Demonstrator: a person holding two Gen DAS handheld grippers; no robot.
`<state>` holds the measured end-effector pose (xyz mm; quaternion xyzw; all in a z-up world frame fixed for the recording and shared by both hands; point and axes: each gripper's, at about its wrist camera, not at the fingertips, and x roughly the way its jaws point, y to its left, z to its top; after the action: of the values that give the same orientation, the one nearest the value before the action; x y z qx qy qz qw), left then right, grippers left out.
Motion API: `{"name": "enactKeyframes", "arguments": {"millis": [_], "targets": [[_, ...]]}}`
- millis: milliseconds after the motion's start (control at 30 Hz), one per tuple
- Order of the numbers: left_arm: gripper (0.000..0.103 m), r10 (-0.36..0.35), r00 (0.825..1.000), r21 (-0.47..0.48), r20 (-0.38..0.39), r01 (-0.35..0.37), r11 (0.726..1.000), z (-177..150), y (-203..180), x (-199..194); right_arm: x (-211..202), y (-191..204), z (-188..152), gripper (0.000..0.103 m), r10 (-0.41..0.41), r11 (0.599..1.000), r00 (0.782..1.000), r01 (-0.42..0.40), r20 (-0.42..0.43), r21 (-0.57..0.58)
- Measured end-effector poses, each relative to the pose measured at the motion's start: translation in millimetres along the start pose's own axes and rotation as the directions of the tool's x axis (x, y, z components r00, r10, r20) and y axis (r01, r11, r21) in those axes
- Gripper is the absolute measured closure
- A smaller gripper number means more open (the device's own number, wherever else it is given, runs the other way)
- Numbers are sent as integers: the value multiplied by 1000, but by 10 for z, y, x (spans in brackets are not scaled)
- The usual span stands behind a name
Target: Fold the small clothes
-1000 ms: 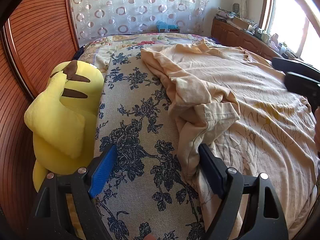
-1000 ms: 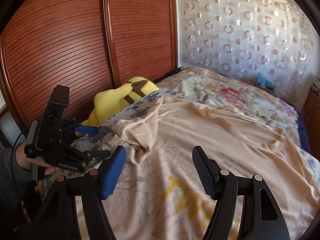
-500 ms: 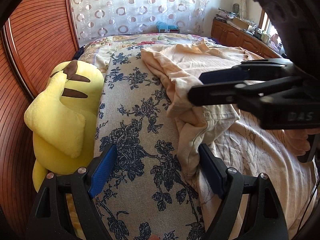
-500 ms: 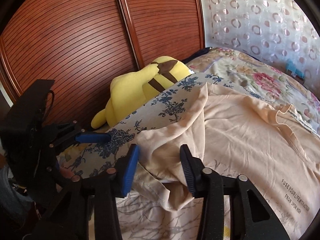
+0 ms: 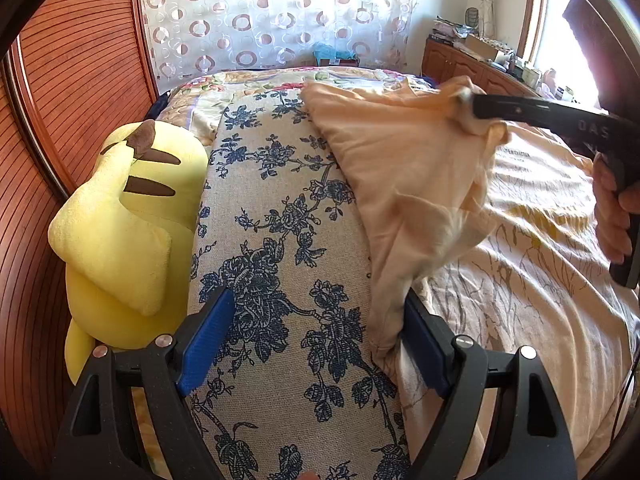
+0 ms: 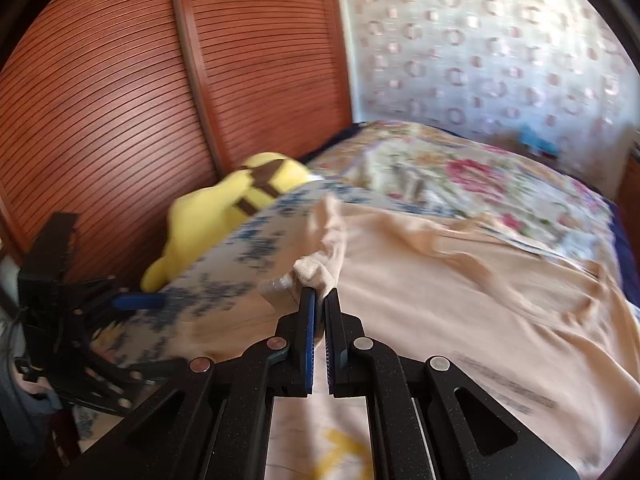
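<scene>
A peach T-shirt (image 5: 420, 168) with a yellow print lies spread on the bed; it also shows in the right wrist view (image 6: 460, 280). My right gripper (image 6: 319, 294) is shut on a bunched fold of the shirt's left side and holds it lifted above the bed; in the left wrist view it (image 5: 472, 106) reaches in from the right with the cloth hanging from it. My left gripper (image 5: 316, 340) is open and empty, low over the bed, with the shirt's lower left edge against its right finger (image 5: 424, 344).
A blue-flowered bed cover (image 5: 280, 240) lies under the shirt. A yellow plush toy (image 5: 128, 220) sits at the bed's left edge against a slatted wooden wardrobe (image 6: 120, 100). A curtain (image 5: 280, 12) hangs behind and a cluttered wooden cabinet (image 5: 472, 64) stands at the far right.
My right gripper closed on the shirt's crumpled left side and lifted it up and to the right. My left gripper stayed in place, open.
</scene>
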<state>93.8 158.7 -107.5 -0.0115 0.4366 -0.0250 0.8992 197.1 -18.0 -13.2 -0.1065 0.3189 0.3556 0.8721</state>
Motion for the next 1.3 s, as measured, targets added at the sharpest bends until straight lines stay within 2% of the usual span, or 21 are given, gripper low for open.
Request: {"name": "enactKeyframes", "arguments": {"millis": [133,167,300,367,467,500,600,667,700,733,767,800,867,933,1000,1067,1167,1233,1300], "targets": [[20,0,1000,0,1,0,1000,-7,-7,-14,68,-213,-80,98,-133,991,990,134,-43,21],[20,0,1000,-1,1,0,1000,-9,-12,-20,83,-246,-88,94,-141,989,989,143,-44,25],[21,-36,998,-29,44,37,999,-7,-16,-134,89,-245,-87,57,-123,992,992,124,-21,38],[23,-74,993,-50,93,79,996,11,-43,-269,111,-236,-121,55,-97,995,995,98,-26,37],[35,-138,980,-50,146,147,988,79,-160,-415,33,-136,-210,55,-86,996,996,86,-33,16],[39,-152,977,-45,149,161,986,109,-205,-420,4,-137,-219,55,-76,997,996,76,-36,12],[60,-171,976,-38,138,178,983,191,-309,-337,-54,-133,-265,56,-21,1000,999,21,-46,13],[66,-191,975,-42,113,197,980,226,-351,-222,-63,-145,-295,56,-6,1000,998,6,-62,-4],[67,-197,976,-54,91,203,978,241,-357,-130,-18,-136,-293,58,-10,1000,997,9,-75,-19],[68,-194,978,-62,77,199,978,249,-359,-71,2,-134,-294,66,-20,999,996,17,-84,-36],[75,-191,980,-64,65,195,979,253,-361,-21,36,-126,-298,85,-26,998,995,21,-94,-52],[82,-187,981,-62,56,190,980,255,-377,16,59,-131,-295,94,-28,998,994,22,-102,-62],[92,-173,982,-44,74,176,983,251,-400,-14,69,-141,-283,99,-24,998,994,18,-105,-64],[93,-170,979,-27,115,174,984,242,-418,-127,26,-170,-272,100,-27,998,996,22,-88,-61],[97,-195,971,-11,135,199,980,239,-439,-241,-11,-191,-268,102,-19,999,997,15,-78,-49],[97,-242,962,4,127,243,970,232,-474,-314,-44,-191,-257,102,-21,999,997,18,-71,-51],[97,-234,964,30,124,233,972,227,-578,-396,-107,-197,-221,102,-28,999,998,25,-54,-45],[97,-261,959,48,111,257,965,203,-650,-421,-173,-203,-208,102,-43,998,999,41,-34,-46],[97,-247,963,65,103,242,968,175,-707,-429,-229,-223,-216,102,-54,998,998,54,-22,-38]]}}
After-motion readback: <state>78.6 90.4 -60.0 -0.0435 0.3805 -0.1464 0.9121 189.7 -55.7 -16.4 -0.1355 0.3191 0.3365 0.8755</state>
